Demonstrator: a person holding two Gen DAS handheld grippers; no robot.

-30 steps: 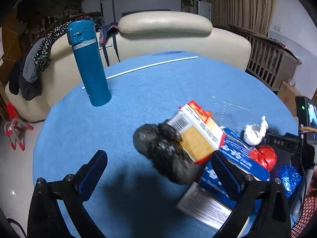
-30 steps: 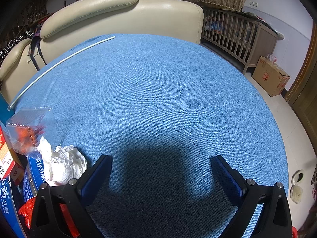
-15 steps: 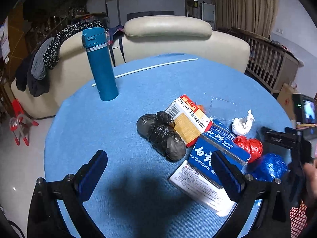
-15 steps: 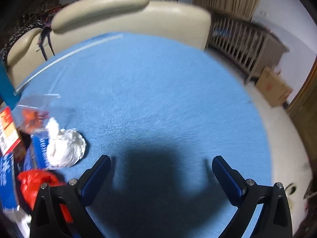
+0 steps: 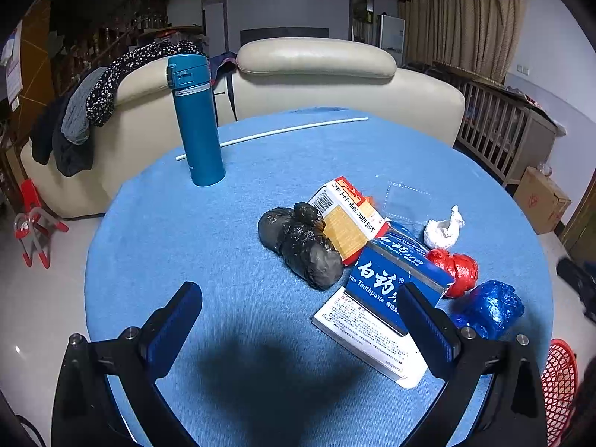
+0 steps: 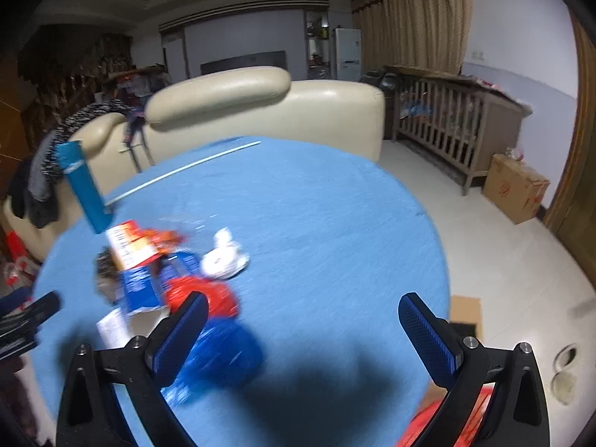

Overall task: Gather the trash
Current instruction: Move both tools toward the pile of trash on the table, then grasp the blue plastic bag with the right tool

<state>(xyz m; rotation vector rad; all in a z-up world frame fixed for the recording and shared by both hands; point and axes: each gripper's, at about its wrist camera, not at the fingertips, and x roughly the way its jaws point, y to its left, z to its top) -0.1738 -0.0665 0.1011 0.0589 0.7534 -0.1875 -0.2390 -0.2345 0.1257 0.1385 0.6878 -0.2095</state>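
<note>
Above the blue worktop point(image 5: 238, 231), left tongs point(image 5: 300, 311) and right tongs point(image 6: 302, 314) both spread wide, empty, trash pile point(image 5: 372, 249) beneath.

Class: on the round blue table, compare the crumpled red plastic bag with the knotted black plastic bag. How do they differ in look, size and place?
Colour: the crumpled red plastic bag is glossy bright red; the knotted black plastic bag is dull black.
Size: the black bag looks longer, in several lumps; the red bag is one smaller ball.
Place: the black bag lies left of the blue toothpaste box, against the orange carton; the red bag lies to its right, beside the crumpled blue bag.
Both are wadded plastic.
</note>
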